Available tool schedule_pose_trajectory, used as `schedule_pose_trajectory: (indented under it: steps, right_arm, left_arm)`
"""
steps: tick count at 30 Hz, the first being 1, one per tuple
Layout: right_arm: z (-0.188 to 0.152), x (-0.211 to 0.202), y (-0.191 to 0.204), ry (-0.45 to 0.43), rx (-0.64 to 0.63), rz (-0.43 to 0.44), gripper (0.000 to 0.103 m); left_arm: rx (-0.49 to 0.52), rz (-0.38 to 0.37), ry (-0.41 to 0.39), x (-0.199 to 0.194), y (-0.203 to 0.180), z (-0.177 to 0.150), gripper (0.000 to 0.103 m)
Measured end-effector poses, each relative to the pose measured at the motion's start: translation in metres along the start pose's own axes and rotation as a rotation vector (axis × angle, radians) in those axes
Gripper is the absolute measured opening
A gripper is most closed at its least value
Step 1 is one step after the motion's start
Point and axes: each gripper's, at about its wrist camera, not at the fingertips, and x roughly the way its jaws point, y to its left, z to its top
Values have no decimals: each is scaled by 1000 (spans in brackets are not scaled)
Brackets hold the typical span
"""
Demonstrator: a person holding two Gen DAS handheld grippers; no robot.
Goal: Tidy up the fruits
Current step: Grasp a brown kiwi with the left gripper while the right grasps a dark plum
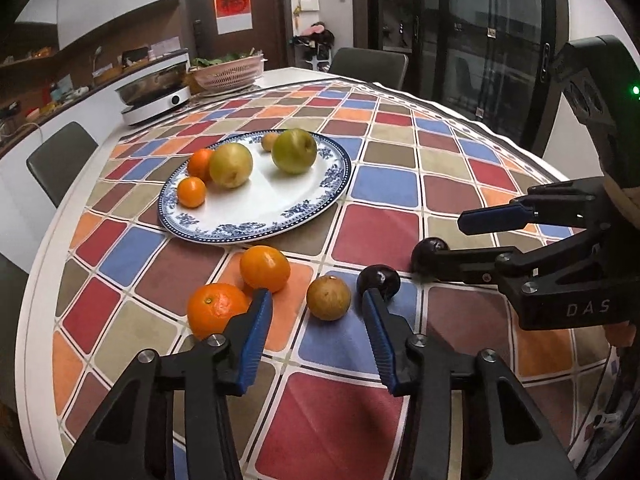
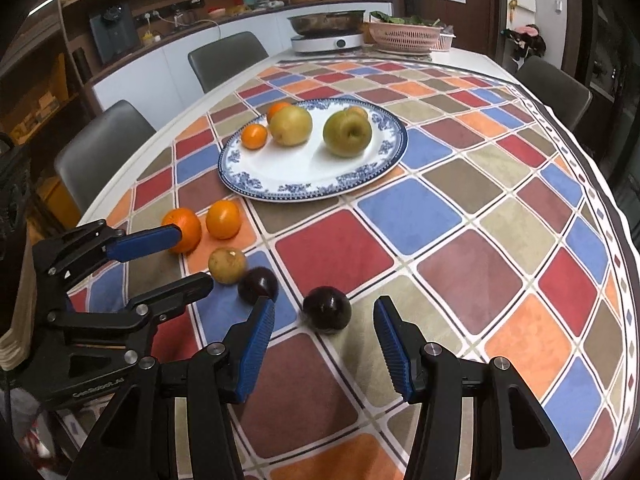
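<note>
A blue-patterned white plate (image 1: 256, 232) (image 2: 304, 196) carries two yellow-green pears, two small oranges and a small brown fruit. On the checked cloth in front of it lie two oranges (image 1: 218, 310) (image 1: 265, 268), a brown round fruit (image 1: 329, 298) (image 2: 227, 266) and two dark plums (image 1: 378, 280) (image 2: 326, 309). My left gripper (image 1: 316, 294) (image 2: 194, 258) is low over the cloth with the brown fruit between its fingertips, gaps showing on both sides. My right gripper (image 2: 324, 300) (image 1: 438, 240) straddles the nearer dark plum, pads apart from it.
An induction cooker with a steel pot (image 1: 154, 96) (image 2: 326, 36) and a pink basket (image 1: 228, 72) (image 2: 404, 34) stand at the table's far end. Grey chairs (image 2: 104, 148) line the far side. The second plum (image 2: 258, 283) lies close to both grippers.
</note>
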Motion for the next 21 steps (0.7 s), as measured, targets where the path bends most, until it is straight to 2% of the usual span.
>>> schedule_pose_trajectory:
  steps: [6,9,13,16,19,21]
  right_arm:
    - [-1,8,-3,15,7,0,52]
    - [-1,12,-2,23,1,2,47]
    - [-2,17,-4,32,9,17,46]
    - [-2,20,-5,38,8,20,41]
    - [-2,23,-6,45,13,28,40]
    - [-2,24,-5,49,11,35,39]
  left_arm:
    - [6,-13,11,8,2,1,42]
    - [0,-25,27,13,3,1,42]
    - [3,-30,42,17,1,2,41]
    - [-11,-39,48,20,3,2,37]
    - [-22,-51,48,21,4,4,36]
    - [-21,-59,49,21,4,4,31]
